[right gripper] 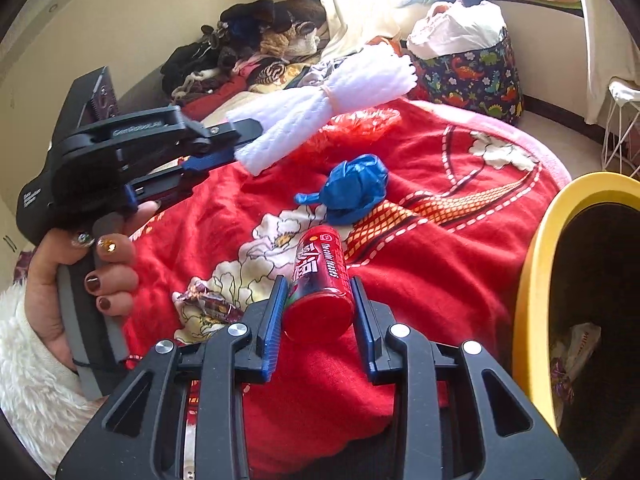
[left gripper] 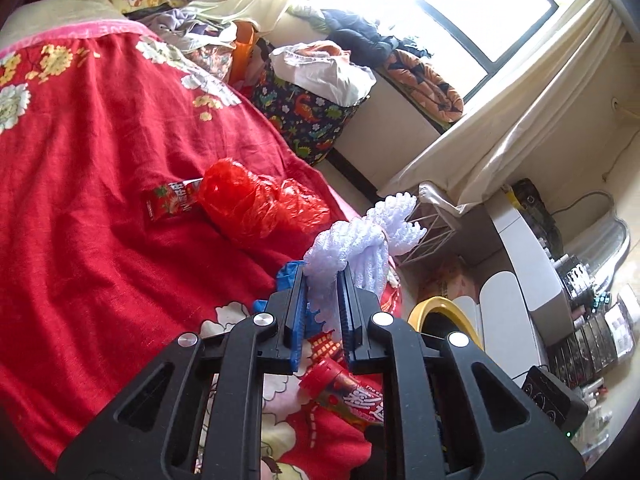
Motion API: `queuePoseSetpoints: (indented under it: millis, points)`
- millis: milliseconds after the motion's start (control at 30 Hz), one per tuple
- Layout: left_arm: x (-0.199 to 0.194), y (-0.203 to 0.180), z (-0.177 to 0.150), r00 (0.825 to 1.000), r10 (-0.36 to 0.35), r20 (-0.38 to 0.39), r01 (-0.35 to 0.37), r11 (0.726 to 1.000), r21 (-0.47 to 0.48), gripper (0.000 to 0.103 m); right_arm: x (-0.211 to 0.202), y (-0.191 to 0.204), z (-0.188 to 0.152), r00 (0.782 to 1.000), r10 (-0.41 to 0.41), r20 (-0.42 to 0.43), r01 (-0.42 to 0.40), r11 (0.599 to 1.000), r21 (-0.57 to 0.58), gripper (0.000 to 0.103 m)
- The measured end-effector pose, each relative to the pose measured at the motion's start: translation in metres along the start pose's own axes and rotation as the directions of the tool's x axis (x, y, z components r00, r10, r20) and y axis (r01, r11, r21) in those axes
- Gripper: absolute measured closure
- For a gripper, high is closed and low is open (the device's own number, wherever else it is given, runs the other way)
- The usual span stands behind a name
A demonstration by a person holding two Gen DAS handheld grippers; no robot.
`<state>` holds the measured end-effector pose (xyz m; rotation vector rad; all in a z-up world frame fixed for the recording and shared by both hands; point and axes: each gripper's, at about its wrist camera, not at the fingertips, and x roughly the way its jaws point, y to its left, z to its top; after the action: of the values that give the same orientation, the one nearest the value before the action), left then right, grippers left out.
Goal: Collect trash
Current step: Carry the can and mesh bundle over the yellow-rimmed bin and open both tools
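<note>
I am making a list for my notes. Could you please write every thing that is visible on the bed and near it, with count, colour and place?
foam net wrap: 1, white, held in the left gripper above the bed
snack can: 1, red, between the right gripper's fingers
plastic bag: 1, red, crumpled on the blanket
snack packet: 1, red, beside the red bag
blue bag: 1, blue, balled up on the blanket
candy wrapper: 1, shiny dark red, on the blanket near the can
blanket: 1, red with flowers, covering the bed
bin: 1, yellow rim, beside the bed
dinosaur basket: 1, dark blue, on the floor
left gripper: 1, black, shut on the foam
right gripper: 1, black, around the can
</note>
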<state>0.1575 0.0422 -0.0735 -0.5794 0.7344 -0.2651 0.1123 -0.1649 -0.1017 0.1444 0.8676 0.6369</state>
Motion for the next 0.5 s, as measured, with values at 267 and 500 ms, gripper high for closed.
queuePoseSetpoints:
  millis: [267, 500]
  points:
    - [-0.006, -0.021, -0.001, 1.000, -0.012, 0.008, 0.012, 0.999, 0.044, 0.093, -0.018, -0.007, 0.006, 0.998, -0.015, 0.054, 0.014, 1.000, 0.020, 0.073]
    - [-0.008, -0.036, -0.004, 0.999, -0.032, 0.004, 0.031, 0.997, 0.077, 0.093, -0.038, -0.019, 0.011, 0.993, -0.044, 0.109, 0.039, 0.998, 0.049, 0.073]
